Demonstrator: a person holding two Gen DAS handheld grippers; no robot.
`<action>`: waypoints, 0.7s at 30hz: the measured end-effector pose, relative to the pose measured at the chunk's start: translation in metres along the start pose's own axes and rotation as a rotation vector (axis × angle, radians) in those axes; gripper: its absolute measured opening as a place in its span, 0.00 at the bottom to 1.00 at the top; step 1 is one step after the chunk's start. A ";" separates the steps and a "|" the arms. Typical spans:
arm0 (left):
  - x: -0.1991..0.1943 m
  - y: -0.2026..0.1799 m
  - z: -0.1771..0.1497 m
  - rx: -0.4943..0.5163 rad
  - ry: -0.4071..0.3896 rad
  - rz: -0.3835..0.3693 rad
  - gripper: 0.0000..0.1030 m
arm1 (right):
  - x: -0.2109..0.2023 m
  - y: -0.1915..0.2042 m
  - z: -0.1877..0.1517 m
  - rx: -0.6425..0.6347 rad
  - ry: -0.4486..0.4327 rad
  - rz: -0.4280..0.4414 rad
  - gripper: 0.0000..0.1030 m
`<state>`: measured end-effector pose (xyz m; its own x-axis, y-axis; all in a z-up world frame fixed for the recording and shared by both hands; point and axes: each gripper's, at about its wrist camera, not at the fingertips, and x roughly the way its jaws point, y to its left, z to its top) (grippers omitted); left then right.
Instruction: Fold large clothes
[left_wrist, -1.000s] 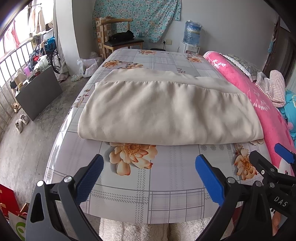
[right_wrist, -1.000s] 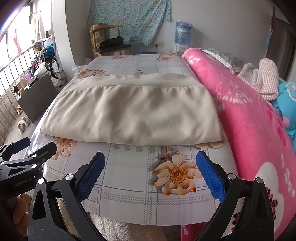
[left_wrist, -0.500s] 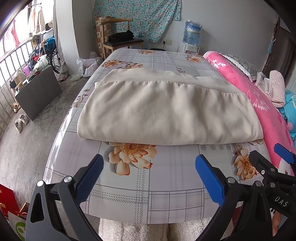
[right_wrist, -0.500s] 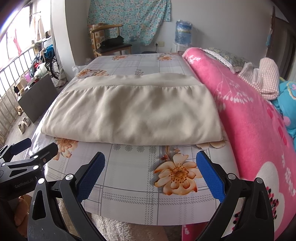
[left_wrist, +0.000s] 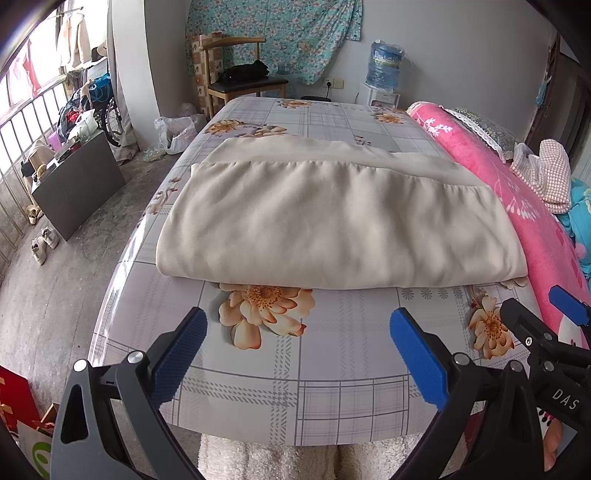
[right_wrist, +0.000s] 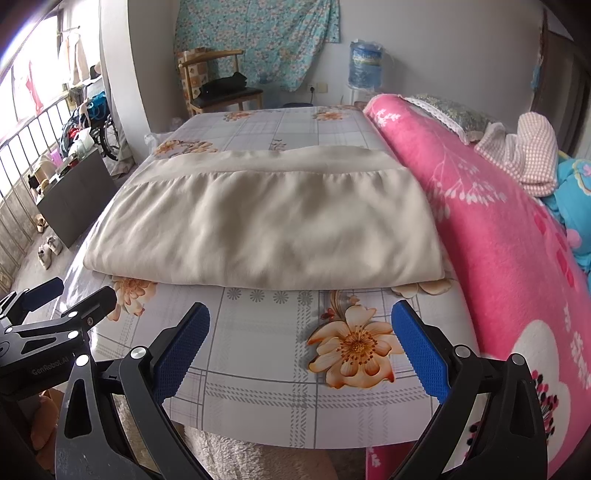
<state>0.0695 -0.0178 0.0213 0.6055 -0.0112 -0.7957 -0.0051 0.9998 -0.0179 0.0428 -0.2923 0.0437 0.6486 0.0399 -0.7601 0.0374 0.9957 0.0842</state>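
A large beige garment (left_wrist: 332, 221) (right_wrist: 266, 229) lies folded into a wide rectangle on the floral checked sheet of the bed (left_wrist: 332, 387) (right_wrist: 266, 398), its folded edge facing me. My left gripper (left_wrist: 297, 350) hovers open over the sheet, short of the garment's near edge, with nothing between its blue pads. My right gripper (right_wrist: 301, 350) is open too, level with the left one and further right, above the orange flower print. Each gripper shows in the other's view: the right gripper (left_wrist: 546, 332) at the right edge and the left gripper (right_wrist: 55, 306) at the left edge.
A rolled pink blanket (right_wrist: 498, 240) runs along the bed's right side, with a checked cloth (right_wrist: 524, 155) on top. A wooden chair (left_wrist: 240, 74) and a water bottle (left_wrist: 384, 62) stand by the far wall. A grey board (left_wrist: 77, 181) and shoes are on the floor at left.
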 end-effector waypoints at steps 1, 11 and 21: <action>0.000 0.000 0.000 0.000 0.000 0.000 0.95 | 0.000 -0.001 0.000 -0.002 -0.001 -0.001 0.92; 0.001 0.000 0.000 0.000 0.002 0.004 0.95 | 0.000 -0.001 0.000 0.005 0.002 0.003 0.92; 0.001 -0.001 0.000 0.000 0.002 0.007 0.95 | 0.001 -0.001 -0.001 0.020 0.005 0.008 0.92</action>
<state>0.0706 -0.0185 0.0203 0.6037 -0.0039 -0.7972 -0.0092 0.9999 -0.0118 0.0425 -0.2935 0.0419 0.6453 0.0485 -0.7624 0.0475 0.9935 0.1033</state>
